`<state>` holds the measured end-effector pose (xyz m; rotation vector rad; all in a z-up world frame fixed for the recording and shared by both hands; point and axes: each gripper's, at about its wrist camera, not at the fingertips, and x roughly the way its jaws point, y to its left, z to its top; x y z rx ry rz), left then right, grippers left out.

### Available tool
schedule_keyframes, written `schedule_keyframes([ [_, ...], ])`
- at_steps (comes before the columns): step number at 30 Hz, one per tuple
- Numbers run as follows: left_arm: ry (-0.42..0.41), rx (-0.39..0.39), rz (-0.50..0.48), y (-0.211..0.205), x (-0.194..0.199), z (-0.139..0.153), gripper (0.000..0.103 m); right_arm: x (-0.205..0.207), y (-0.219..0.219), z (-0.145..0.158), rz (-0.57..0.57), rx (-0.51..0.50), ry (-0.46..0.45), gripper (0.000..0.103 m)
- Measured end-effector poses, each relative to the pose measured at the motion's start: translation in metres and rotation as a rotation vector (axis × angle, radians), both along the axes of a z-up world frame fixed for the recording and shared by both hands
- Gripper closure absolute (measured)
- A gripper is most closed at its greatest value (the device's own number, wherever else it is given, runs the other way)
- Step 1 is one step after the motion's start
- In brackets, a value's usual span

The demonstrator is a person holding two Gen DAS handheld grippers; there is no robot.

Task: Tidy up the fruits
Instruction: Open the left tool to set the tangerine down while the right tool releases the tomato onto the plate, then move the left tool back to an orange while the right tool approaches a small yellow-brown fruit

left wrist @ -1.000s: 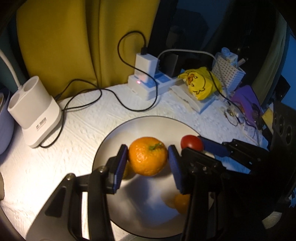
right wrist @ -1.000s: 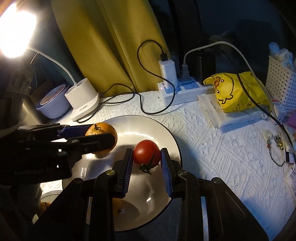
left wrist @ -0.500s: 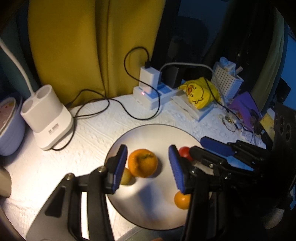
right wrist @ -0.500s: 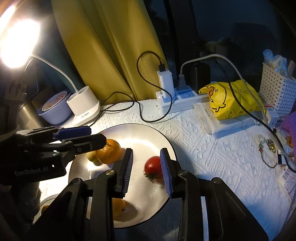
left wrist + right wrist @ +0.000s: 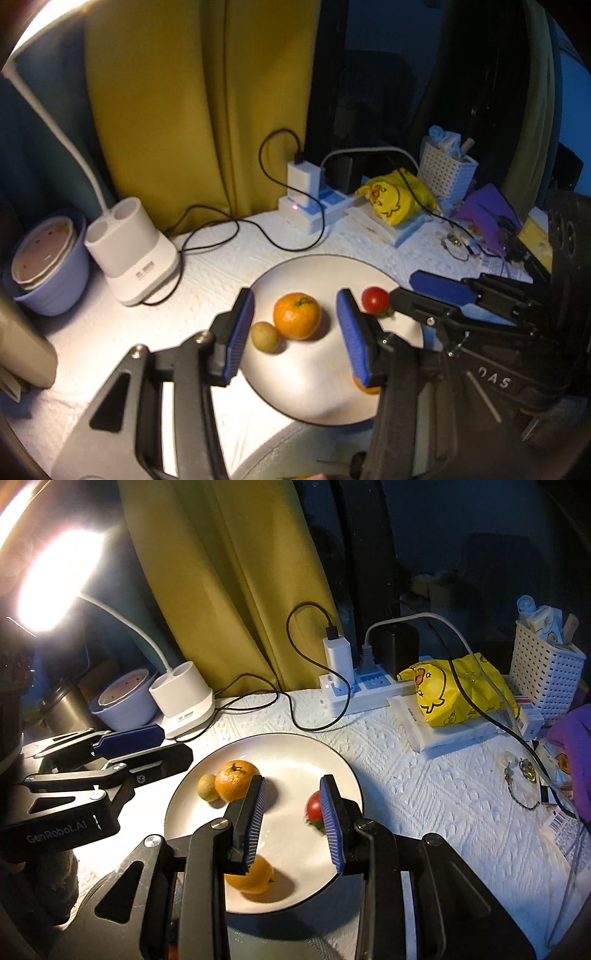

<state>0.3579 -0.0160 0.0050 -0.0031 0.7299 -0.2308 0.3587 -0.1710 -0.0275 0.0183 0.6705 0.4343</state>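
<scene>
Both claws, left claw (image 5: 295, 332) and right claw (image 5: 291, 823), gape empty; orange (image 5: 296, 320) stem up.

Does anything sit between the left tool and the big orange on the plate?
Nothing visible does. The left tool is open with the orange lying in line between its fingers; a small green fruit touches the orange's side.

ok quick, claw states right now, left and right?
Left claw: open, empty, above the orange on the plate.
Right claw: open, empty; the tomato sits on the plate by its right finger.
</scene>
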Motion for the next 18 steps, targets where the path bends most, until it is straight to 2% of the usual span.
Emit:
schedule_keyframes([
  [9, -0.030, -0.034, 0.001, 0.012, -0.031, 0.003, 0.053, -0.025, 0.007, 0.002, 0.019, -0.003, 0.001, 0.071],
  [10, -0.031, -0.040, -0.001, 0.013, -0.035, 0.004, 0.052, -0.029, 0.009, 0.002, 0.022, -0.005, 0.000, 0.071],
  [13, -0.040, -0.066, -0.013, 0.015, -0.050, 0.006, 0.037, -0.039, 0.012, 0.003, 0.027, -0.009, -0.002, 0.071],
  [18, -0.059, -0.092, -0.004, 0.021, -0.074, 0.012, 0.033, -0.059, 0.015, 0.006, 0.033, -0.020, -0.004, 0.071],
])
